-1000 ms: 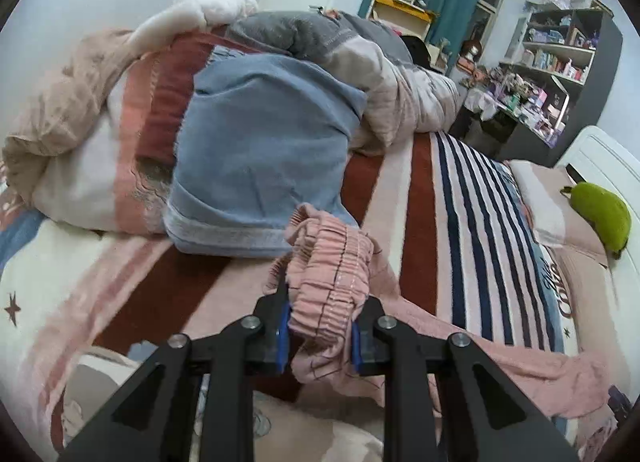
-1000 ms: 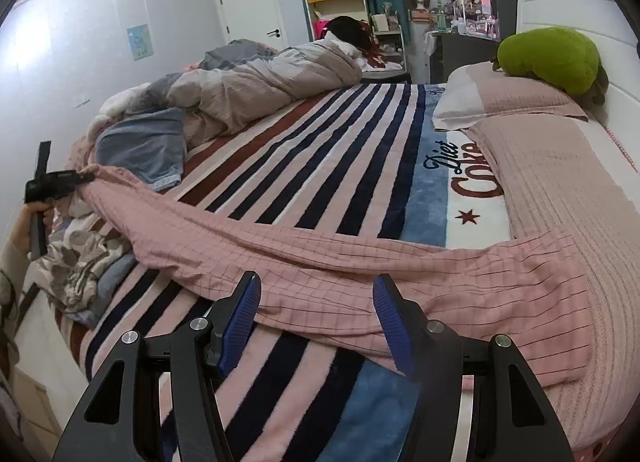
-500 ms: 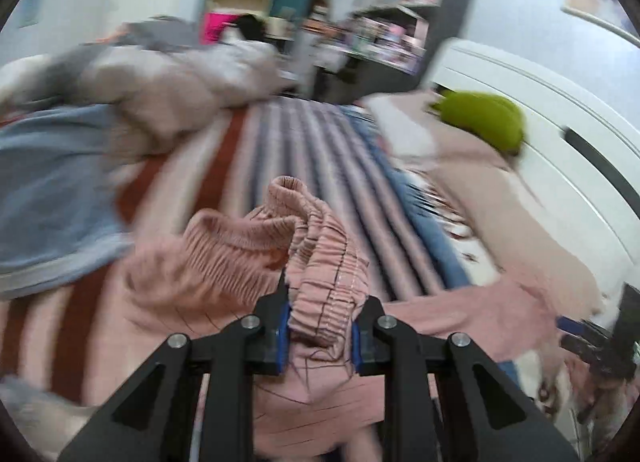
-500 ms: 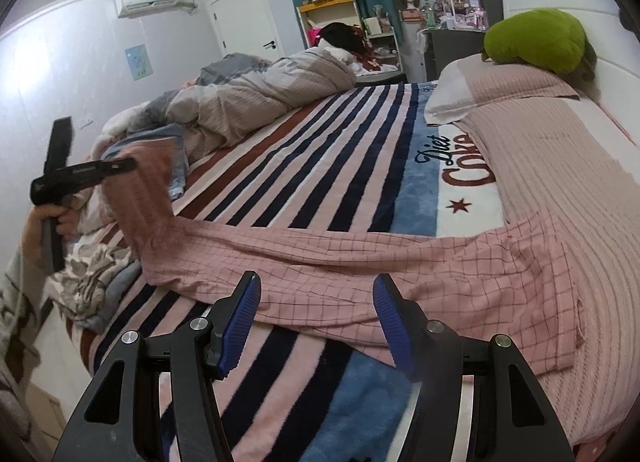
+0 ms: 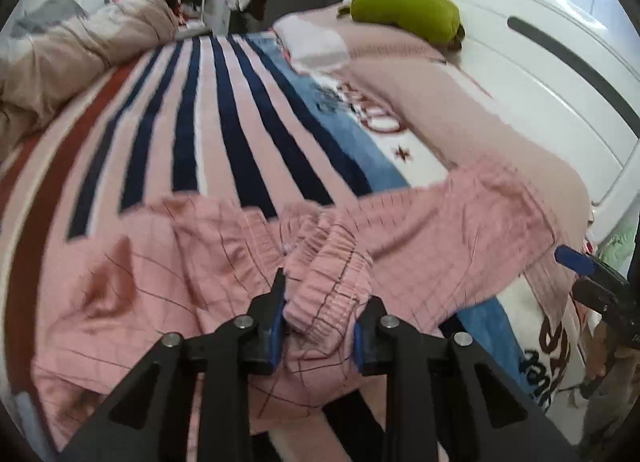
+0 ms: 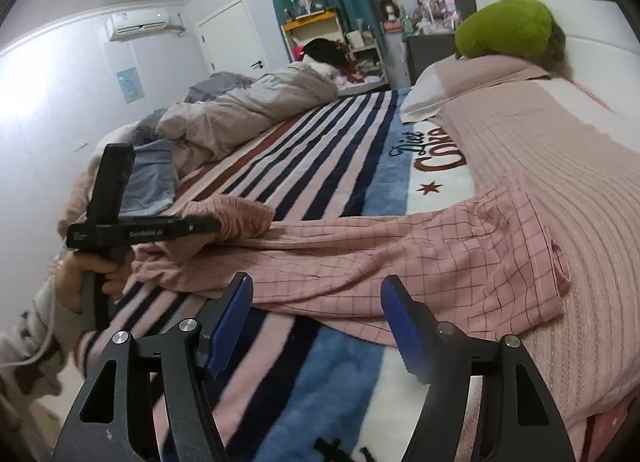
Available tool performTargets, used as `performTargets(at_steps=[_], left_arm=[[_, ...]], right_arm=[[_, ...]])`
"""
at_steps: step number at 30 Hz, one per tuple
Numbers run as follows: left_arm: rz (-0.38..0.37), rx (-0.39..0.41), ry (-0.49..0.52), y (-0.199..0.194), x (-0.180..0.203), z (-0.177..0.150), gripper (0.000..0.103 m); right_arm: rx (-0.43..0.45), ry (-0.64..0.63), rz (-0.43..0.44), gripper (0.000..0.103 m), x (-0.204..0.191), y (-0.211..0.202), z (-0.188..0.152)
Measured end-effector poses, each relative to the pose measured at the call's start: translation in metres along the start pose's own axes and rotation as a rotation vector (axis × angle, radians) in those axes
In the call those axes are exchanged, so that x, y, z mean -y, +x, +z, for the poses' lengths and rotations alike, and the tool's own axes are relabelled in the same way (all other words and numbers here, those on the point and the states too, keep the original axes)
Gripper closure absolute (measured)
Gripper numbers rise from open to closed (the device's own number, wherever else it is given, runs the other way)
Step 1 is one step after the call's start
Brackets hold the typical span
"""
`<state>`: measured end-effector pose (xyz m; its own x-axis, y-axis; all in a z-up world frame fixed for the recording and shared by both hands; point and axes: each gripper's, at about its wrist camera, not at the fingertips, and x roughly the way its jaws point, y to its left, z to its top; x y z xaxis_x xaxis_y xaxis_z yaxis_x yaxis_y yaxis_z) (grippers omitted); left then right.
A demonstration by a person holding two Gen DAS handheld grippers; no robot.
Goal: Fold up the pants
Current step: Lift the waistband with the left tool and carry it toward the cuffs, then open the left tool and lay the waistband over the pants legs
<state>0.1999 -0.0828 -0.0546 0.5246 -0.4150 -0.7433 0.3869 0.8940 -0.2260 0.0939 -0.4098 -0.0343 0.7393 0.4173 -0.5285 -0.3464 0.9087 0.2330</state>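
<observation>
My left tongs grip the gathered waistband of the pink checked pants, though their jaws are easing open. The pants lie on the striped bed, long axis running across it, cuffs toward the pillow side. A second ago the waistband was stretched out far to the left; now it's carried over the legs. My right tongs hover open and widening, nothing between them.
</observation>
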Motion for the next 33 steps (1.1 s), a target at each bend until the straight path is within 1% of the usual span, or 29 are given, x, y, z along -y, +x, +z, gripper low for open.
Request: performTargets(at_steps=[1, 4, 6, 9, 10, 11, 14, 15, 17, 20, 21, 22, 26, 29, 33], left_arm=[[-0.001, -0.019, 0.002, 0.004, 0.002, -0.003, 0.081], [0.006, -0.045, 0.030, 0.008, 0.007, -0.009, 0.073], [-0.014, -0.049, 0.038, 0.007, 0.010, -0.011, 0.059], [-0.041, -0.044, 0.050, -0.002, 0.014, -0.012, 0.052], [-0.040, -0.035, 0.054, -0.006, 0.016, -0.012, 0.049], [-0.038, -0.024, 0.058, -0.011, 0.017, -0.013, 0.044], [-0.029, 0.036, 0.048, -0.036, 0.016, -0.013, 0.042], [-0.023, 0.051, 0.039, -0.042, 0.013, -0.013, 0.038], [0.010, 0.098, 0.017, -0.059, 0.005, -0.013, 0.035], [0.103, 0.158, -0.008, -0.082, -0.012, -0.016, 0.034], [0.137, 0.175, -0.021, -0.089, -0.021, -0.019, 0.034], [0.158, 0.187, -0.033, -0.094, -0.028, -0.022, 0.034], [0.234, 0.206, -0.071, -0.104, -0.060, -0.037, 0.034], [0.247, 0.204, -0.088, -0.105, -0.076, -0.047, 0.034], [0.259, 0.209, -0.110, -0.106, -0.097, -0.059, 0.034]], right_arm=[[0.003, 0.006, -0.001, 0.040, 0.000, 0.001, -0.004], [-0.002, 0.021, 0.029, 0.040, 0.005, 0.002, -0.012], [-0.004, 0.020, 0.018, 0.040, 0.008, 0.001, -0.016], [-0.003, 0.031, 0.006, 0.040, 0.015, -0.004, -0.020], [-0.004, 0.039, 0.008, 0.039, 0.017, -0.005, -0.021], [-0.006, 0.048, 0.011, 0.038, 0.020, -0.006, -0.022], [-0.015, 0.070, 0.017, 0.037, 0.025, -0.004, -0.024], [-0.019, 0.073, 0.017, 0.036, 0.025, -0.003, -0.024], [-0.027, 0.078, 0.024, 0.035, 0.024, 0.002, -0.023], [-0.039, 0.091, 0.050, 0.033, 0.020, 0.014, -0.019], [-0.043, 0.095, 0.061, 0.031, 0.018, 0.019, -0.017], [-0.048, 0.098, 0.077, 0.029, 0.014, 0.026, -0.014], [-0.073, 0.091, 0.120, 0.028, -0.006, 0.057, -0.004], [-0.097, 0.075, 0.168, 0.027, -0.031, 0.086, 0.006], [-0.129, 0.068, 0.212, 0.026, -0.062, 0.118, 0.014]])
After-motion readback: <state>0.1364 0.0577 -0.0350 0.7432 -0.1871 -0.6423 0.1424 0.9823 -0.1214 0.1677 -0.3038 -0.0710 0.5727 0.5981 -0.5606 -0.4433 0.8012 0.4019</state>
